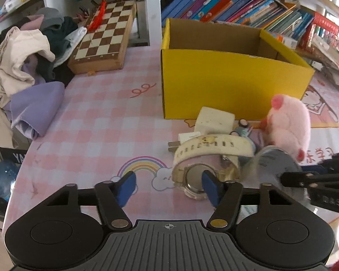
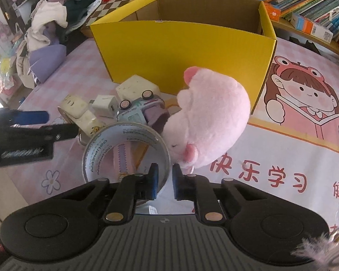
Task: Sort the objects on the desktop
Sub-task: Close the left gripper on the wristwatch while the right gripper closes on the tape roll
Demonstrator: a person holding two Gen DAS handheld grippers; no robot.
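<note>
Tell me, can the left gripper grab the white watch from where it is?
Probably yes. The left gripper is open, and the white watch lies just ahead; one blue fingertip already overlaps its face. Nothing sits between them, though the tape roll crowds its right side.

The motion-blurred clear tape roll (image 1: 274, 167) half hides a small grey toy car (image 2: 136, 110), while the yellow cardboard box's (image 2: 185, 52) floor stays unseen.

Watch (image 1: 205, 155), tape (image 2: 126, 151), plush (image 2: 212, 117) in front of box (image 2: 183, 52).

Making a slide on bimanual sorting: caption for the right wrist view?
Right gripper pinches the tape roll's wall beside a pink plush, yellow box behind.
</note>
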